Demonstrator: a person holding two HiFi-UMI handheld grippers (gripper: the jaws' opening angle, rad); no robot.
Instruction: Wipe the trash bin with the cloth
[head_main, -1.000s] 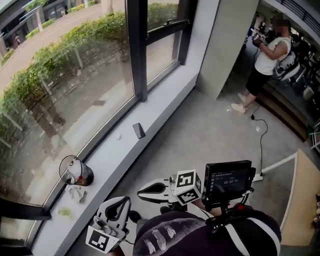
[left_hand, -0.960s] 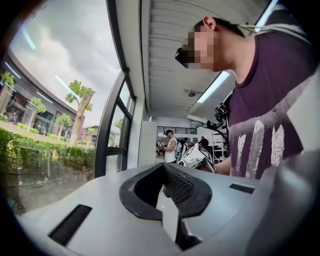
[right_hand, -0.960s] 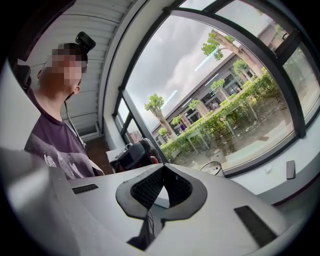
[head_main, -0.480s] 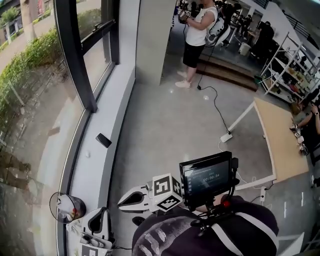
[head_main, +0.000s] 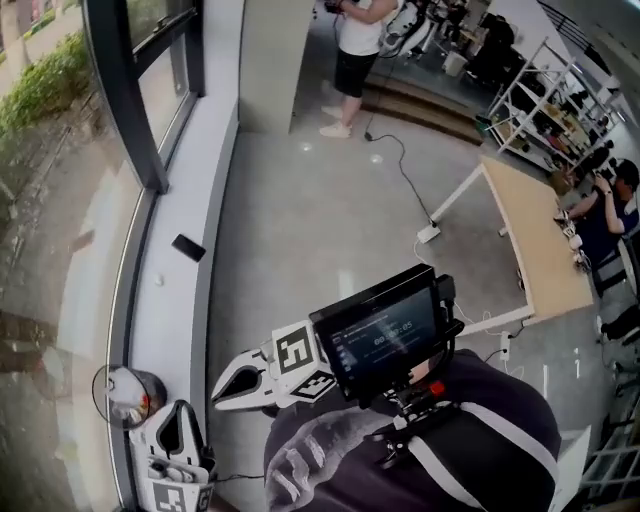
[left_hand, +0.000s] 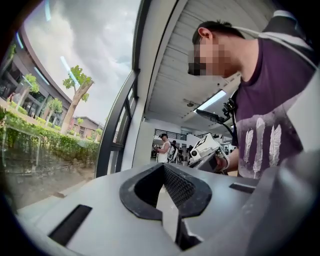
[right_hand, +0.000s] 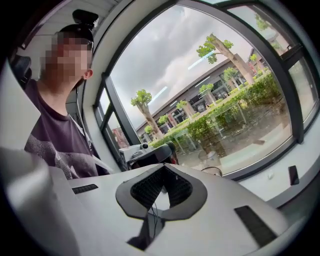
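Trash bin (head_main: 125, 395) stands on the pale window sill (head_main: 172, 310) at the head view's lower left, close against the glass. Its round mouth shows something pale and a spot of red inside, too small to name. Left gripper (head_main: 182, 410) is just beside the bin over the sill, jaws pressed together on nothing, and the right gripper (head_main: 216, 383) hovers near with its tips toward the sill, likewise closed and empty — the cloth cannot be made out.
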